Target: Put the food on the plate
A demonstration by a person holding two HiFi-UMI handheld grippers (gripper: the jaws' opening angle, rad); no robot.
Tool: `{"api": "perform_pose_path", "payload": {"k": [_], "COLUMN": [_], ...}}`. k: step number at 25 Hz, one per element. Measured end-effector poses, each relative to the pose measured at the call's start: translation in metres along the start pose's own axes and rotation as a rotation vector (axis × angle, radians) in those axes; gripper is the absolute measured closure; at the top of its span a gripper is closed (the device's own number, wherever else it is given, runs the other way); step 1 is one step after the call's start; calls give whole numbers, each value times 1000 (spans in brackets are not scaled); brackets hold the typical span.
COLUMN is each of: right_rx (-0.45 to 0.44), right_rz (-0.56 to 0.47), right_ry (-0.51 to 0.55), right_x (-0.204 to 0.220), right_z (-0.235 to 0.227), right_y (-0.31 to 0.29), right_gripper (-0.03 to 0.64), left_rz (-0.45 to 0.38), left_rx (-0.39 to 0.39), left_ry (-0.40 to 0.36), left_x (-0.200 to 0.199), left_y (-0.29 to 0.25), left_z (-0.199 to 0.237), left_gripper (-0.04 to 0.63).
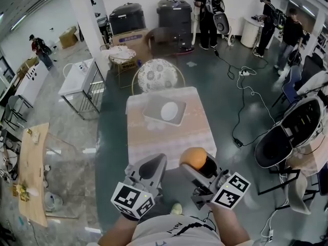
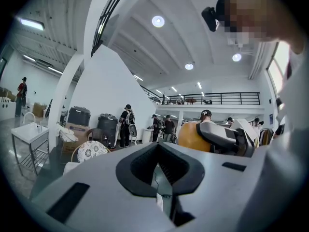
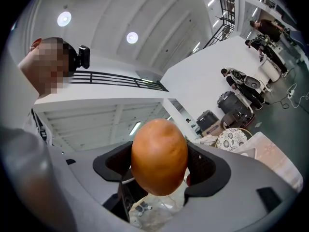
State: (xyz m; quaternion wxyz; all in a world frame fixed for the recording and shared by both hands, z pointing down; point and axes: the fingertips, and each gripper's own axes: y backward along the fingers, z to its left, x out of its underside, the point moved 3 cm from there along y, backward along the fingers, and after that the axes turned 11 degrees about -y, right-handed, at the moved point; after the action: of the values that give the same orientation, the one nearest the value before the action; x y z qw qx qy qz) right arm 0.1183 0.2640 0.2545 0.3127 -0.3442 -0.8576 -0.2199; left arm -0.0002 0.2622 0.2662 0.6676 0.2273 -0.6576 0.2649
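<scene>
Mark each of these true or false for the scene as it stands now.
1. The right hand-held gripper grips the round orange food. True.
2. The left hand-held gripper holds food as well. False: its jaws are together with nothing between them.
3. The round orange food already lies on the grey tray. False: it is up in the right hand-held gripper, on the near side of the table.
4. A chair with a patterned round seat stands at the table's far side. True.
</scene>
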Motion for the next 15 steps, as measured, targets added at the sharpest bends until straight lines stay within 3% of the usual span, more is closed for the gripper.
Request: {"api": "perform_pose_path", "payload": {"k": [7,15], "right_rx": [40,96], "right_rz": [14,8], "right_ry": [-10,-22], "right_x": [-7,-24], "right_z": [-30,-77], "right_y": [-44,-123], "right_gripper": [291,291], "left_rz": [-6,-9], "left_rx": [22,75], "left_ry": [-3,-22], "left_x": [6,8], "left_y": [-32,-88], "left_z": [42,122], "left_gripper": [589,589]}}
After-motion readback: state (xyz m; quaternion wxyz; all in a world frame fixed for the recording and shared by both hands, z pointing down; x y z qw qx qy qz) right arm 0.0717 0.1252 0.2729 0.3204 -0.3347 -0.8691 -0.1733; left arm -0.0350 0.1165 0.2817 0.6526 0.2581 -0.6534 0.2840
